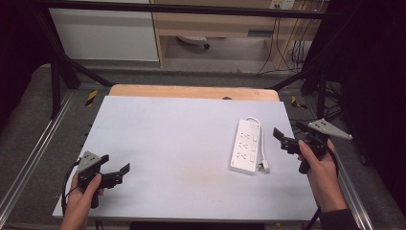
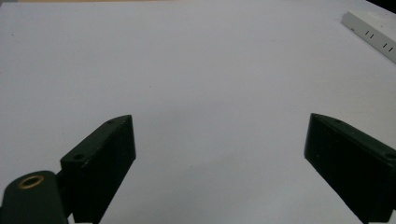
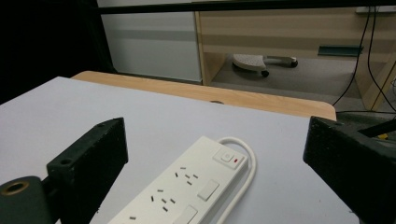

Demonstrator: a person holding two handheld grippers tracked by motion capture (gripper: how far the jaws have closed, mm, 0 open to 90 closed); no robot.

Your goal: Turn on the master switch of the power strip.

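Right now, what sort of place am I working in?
Probably a lab or office recording rig: a white table inside a black metal frame, a power strip on it, wooden desk furniture and trailing cables behind.

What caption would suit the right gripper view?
Open right gripper aimed at a white power strip lying on the pale table.

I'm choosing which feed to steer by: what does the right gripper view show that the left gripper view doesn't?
Right gripper view: the power strip's switch with its red light, its looped cord, the table's wooden edge, and a cabinet beyond.
Left gripper view: one corner of the power strip far off, across bare white table.
Both: open black jaws with nothing between them, over the same white surface.
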